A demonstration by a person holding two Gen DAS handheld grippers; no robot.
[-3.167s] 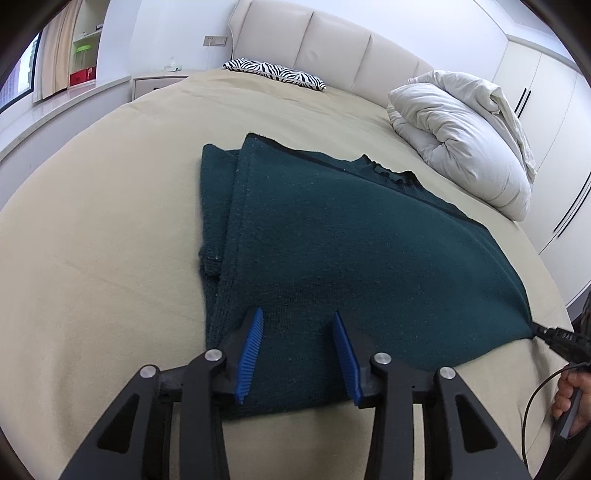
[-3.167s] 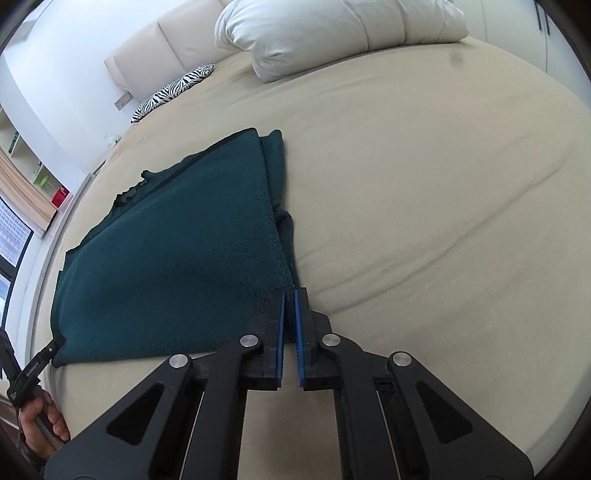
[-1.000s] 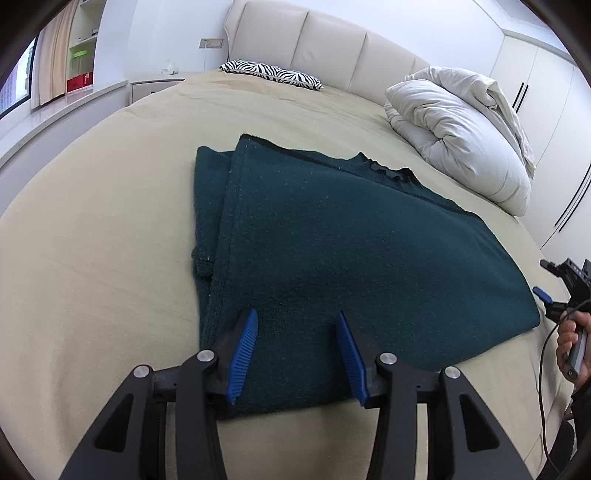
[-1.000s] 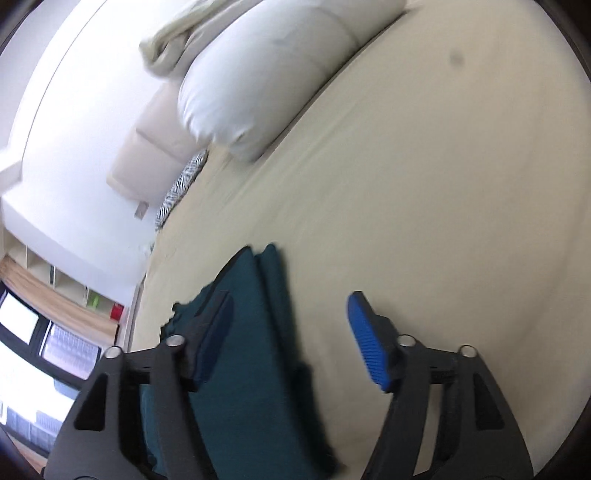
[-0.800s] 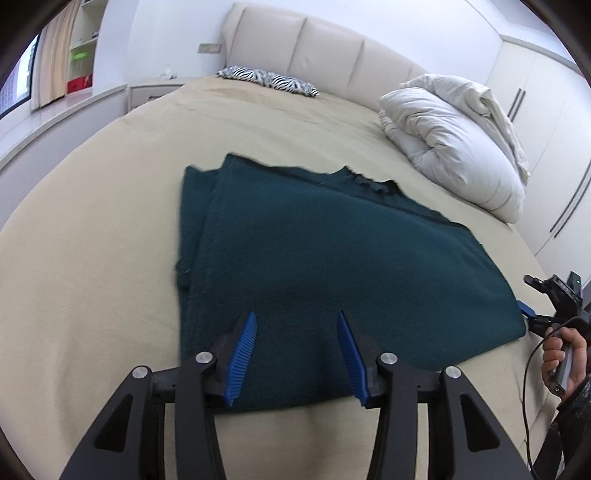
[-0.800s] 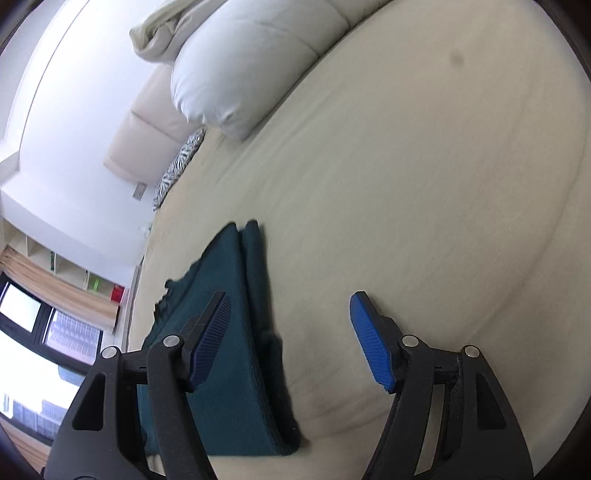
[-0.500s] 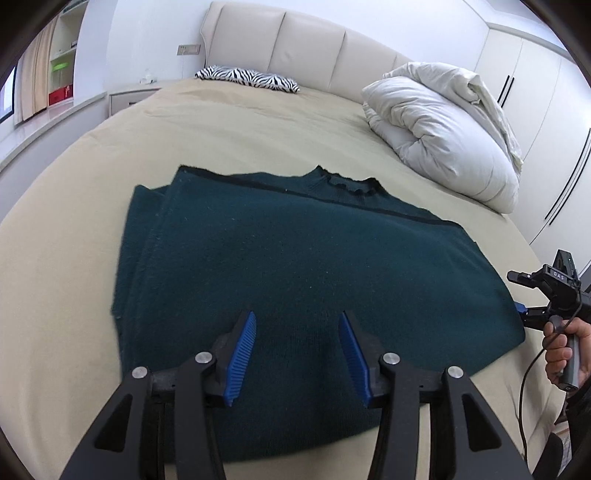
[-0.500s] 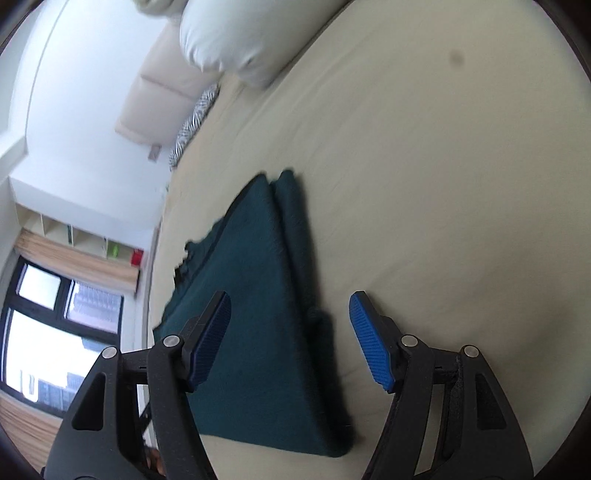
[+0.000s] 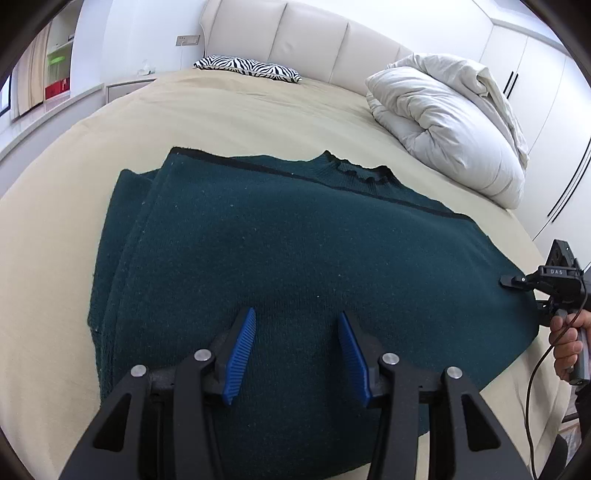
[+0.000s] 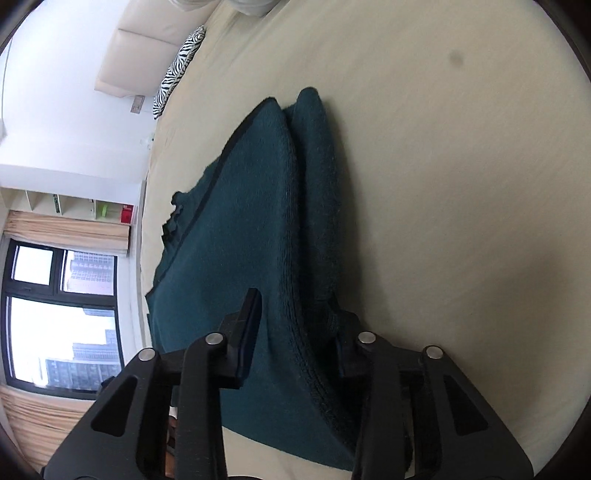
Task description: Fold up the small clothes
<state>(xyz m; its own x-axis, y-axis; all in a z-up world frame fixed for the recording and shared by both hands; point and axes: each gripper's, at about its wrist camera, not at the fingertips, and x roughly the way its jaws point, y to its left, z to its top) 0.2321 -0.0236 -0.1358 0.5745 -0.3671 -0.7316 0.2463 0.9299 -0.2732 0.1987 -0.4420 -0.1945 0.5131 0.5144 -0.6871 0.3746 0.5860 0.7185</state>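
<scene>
Right wrist: right hand-held gripper (image 10: 295,321) now wide open astride sweater (image 10: 258,229) edge; left hand-held gripper (image 9: 295,347) open, empty.

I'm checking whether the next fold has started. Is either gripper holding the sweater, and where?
Neither holds it. The left gripper is open over the green sweater's near hem; the right gripper is open, straddling its folded side edge without closing.

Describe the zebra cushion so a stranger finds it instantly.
Start at the padded cream headboard of the bed. At its foot, on the beige cover, lies the zebra cushion: small and flat. Its black-and-white stripes set it apart from the plain white duvet.
</scene>
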